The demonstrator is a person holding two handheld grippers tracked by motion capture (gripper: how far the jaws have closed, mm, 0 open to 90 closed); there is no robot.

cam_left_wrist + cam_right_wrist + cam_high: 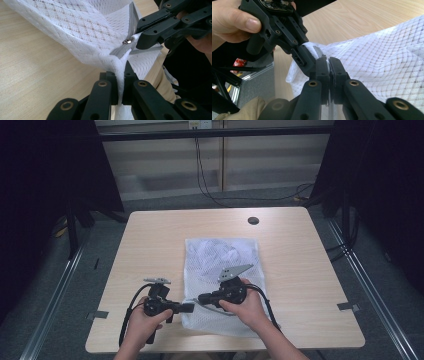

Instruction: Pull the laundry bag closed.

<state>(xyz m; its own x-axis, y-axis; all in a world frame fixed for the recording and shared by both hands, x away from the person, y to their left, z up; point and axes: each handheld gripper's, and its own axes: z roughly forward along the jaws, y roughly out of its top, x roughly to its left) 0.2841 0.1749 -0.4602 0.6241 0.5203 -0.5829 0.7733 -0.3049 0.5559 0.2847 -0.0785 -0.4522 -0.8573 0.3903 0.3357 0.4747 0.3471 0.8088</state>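
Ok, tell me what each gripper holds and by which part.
Left gripper pinches the mesh laundry bag at its corner edge. Right gripper grips the bag's zipper pull.

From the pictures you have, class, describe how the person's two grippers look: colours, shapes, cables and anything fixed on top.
Both are black. The left gripper has a small grey bracket on top, the right gripper a grey three-cornered plate. A black cable loops back from each. Close up, the fingers are flat black links joined by brass-coloured rivets. No sleeve shows on the forearms.

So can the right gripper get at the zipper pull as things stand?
Probably yes. The right gripper is already at the zipper pull with nothing between, while the left gripper pinches the mesh bag corner just below it.
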